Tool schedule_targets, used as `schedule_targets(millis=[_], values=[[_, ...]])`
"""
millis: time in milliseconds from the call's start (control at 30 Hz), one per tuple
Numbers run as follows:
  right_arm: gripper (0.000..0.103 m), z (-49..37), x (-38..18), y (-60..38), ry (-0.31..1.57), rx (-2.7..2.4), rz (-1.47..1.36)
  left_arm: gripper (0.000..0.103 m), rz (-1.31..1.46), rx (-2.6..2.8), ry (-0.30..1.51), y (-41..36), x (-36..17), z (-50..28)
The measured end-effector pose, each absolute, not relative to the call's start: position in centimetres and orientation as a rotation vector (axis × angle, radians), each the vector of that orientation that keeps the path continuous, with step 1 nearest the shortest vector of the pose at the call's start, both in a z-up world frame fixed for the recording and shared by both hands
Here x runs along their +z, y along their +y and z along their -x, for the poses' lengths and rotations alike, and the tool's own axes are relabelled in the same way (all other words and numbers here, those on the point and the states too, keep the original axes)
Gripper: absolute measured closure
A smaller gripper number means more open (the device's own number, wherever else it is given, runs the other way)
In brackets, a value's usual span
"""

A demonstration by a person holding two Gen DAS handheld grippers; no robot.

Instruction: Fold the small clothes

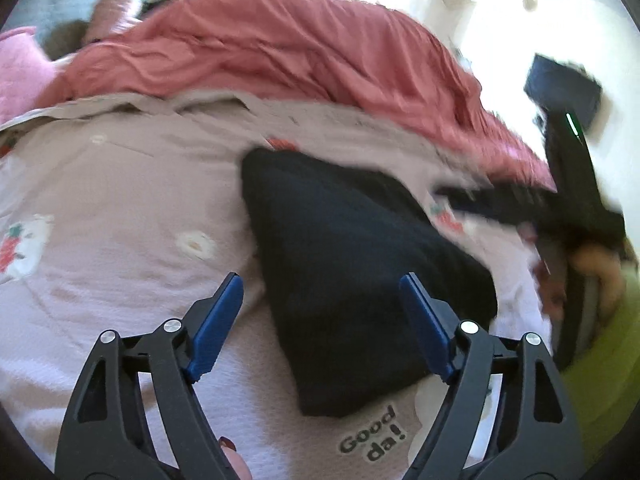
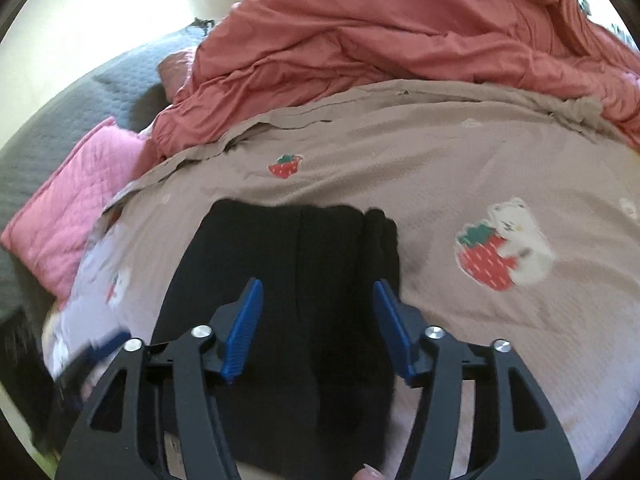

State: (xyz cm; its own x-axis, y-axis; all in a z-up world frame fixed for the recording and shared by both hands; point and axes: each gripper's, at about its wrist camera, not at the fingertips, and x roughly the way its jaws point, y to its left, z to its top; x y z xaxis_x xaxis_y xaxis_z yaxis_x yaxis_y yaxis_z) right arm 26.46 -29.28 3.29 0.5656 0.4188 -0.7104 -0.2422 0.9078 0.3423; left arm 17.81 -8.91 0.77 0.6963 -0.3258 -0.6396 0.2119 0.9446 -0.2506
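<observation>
The black garment (image 2: 288, 312) lies folded on the strawberry-print bed cover (image 2: 480, 168), at 12 o'clock of both grippers. Left gripper (image 1: 322, 322) and right gripper (image 2: 318, 326) fingers are spread, pinching nothing. A careless brush could reopen the fold.

A folded black garment (image 1: 360, 280) lies on a pale pink bedsheet (image 1: 120, 200) printed with strawberries and the words "Good da!". The left gripper (image 1: 322, 320) hangs over the garment's near edge, its blue pads spread wide with nothing pinched. The right gripper (image 1: 520, 204) shows blurred at the right. A crumpled red blanket (image 1: 280, 52) lies behind.
</observation>
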Motion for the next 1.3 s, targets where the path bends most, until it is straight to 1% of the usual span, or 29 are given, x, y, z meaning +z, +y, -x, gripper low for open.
schedule_targets(millis=[33,67,133,167,200,233,267,300,367,433,467,533,567,633,667,767,900,967,1000,1033,1067,1100,1167,1200,1300], values=[[0.027,-27.1,3.0,-28.8,0.897,0.387,-0.201,0.034,0.135,-0.312,0.771,-9.6,0.1,-18.0],[0.023,-27.7,2.7,-28.3,0.902,0.369,-0.179,0.034,0.095,-0.311,0.796,-10.4,-0.6,-18.1],[0.022,-29.1,1.3,-27.3,0.949,0.324,-0.122,0.034,0.011,-0.274,0.793,-11.6,-1.4,-17.8],[0.028,-29.5,0.6,-26.9,0.977,0.3,-0.098,0.034,0.009,-0.277,0.789,-11.6,-1.3,-17.7],[0.061,-29.7,0.0,-26.5,0.997,0.312,-0.084,0.034,0.027,-0.289,0.788,-11.3,-1.2,-17.7],[0.073,-29.6,-0.2,-26.1,0.995,0.335,-0.078,0.034,0.046,-0.303,0.788,-10.9,-1.2,-17.6],[0.081,-29.2,0.0,-25.9,0.979,0.335,-0.047,0.034,0.067,-0.316,0.787,-10.6,-1.2,-17.6],[0.084,-28.5,0.5,-25.6,0.951,0.328,0.0,0.034,0.078,-0.322,0.791,-10.3,-1.3,-17.5],[0.084,-27.7,1.1,-26.0,0.914,0.312,0.013,0.034,0.109,-0.335,0.812,-10.0,-1.7,-17.6],[0.084,-27.8,0.4,-26.8,0.925,0.295,-0.002,0.034,0.13,-0.349,0.821,-9.9,-1.7,-17.7],[0.082,-28.0,-0.6,-27.3,0.936,0.285,-0.022,0.034,0.135,-0.352,0.822,-9.9,-1.8,-17.7],[0.073,-28.3,-1.5,-27.7,0.948,0.277,-0.047,0.033,0.134,-0.353,0.816,-10.0,-1.7,-17.6],[0.062,-28.3,-1.5,-27.9,0.947,0.26,-0.055,0.033,0.133,-0.351,0.814,-10.0,-1.7,-17.5],[0.058,-28.1,-1.0,-28.5,0.944,0.259,-0.095,0.033,0.138,-0.347,0.804,-9.9,-1.6,-17.2],[0.053,-27.7,-0.4,-28.6,0.934,0.252,-0.1,0.033,0.141,-0.341,0.795,-9.7,-1.5,-16.9],[0.048,-25.2,2.2,-29.0,0.839,0.224,-0.069,0.032,0.153,-0.31,0.737,-9.0,-0.4,-16.3],[0.048,-21.8,4.0,-29.3,0.781,0.303,-0.092,0.033,0.171,-0.293,0.672,-8.7,1.0,-16.0],[0.05,-20.3,4.2,-29.3,0.786,0.349,-0.091,0.042,0.162,-0.303,0.691,-9.1,0.9,-16.3],[0.055,-19.5,4.0,-29.3,0.797,0.384,-0.09,0.049,0.158,-0.306,0.708,-9.2,0.5,-16.5],[0.059,-19.1,3.7,-29.2,0.814,0.406,-0.082,0.051,0.154,-0.311,0.738,-9.5,-0.1,-16.8],[0.068,-18.8,3.1,-28.9,0.838,0.421,-0.064,0.051,0.148,-0.317,0.765,-9.7,-0.7,-17.0],[0.073,-18.6,2.2,-28.6,0.867,0.417,-0.031,0.051,0.133,-0.307,0.775,-9.9,-1.1,-17.0],[0.074,-18.5,0.5,-28.5,0.912,0.4,-0.008,0.051,0.128,-0.31,0.782,-10.0,-1.3,-16.9],[0.073,-18.6,-0.2,-28.8,0.925,0.401,-0.042,0.051,0.133,-0.317,0.782,-9.9,-1.3,-16.9],[0.073,-18.7,-0.5,-29.0,0.927,0.397,-0.075,0.051,0.141,-0.317,0.79,-9.8,-1.5,-16.8]])
